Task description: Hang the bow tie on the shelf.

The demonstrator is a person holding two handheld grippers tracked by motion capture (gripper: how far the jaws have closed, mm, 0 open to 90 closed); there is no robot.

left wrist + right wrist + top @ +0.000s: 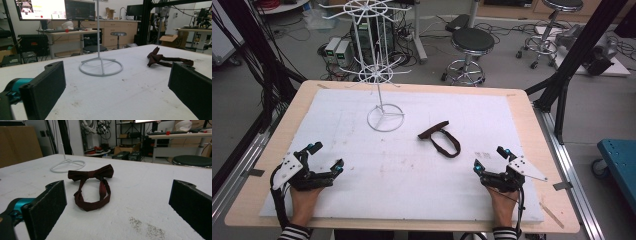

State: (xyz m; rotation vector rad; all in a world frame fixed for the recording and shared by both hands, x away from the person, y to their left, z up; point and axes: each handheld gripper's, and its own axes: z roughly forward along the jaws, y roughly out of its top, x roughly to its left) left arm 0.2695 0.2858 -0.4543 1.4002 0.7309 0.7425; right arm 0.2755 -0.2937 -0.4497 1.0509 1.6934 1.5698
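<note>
Left gripper (327, 156) and right gripper (492, 159) rest at near edge of white mat (412, 170), jaws spread wide, nothing between. Right gripper view shows bow tie (91, 187) as knotted bow plus strap loop, lying ahead of pads, untouched. High view shows upper rack arms of wire stand (379, 75), farther back, left of tie.
</note>
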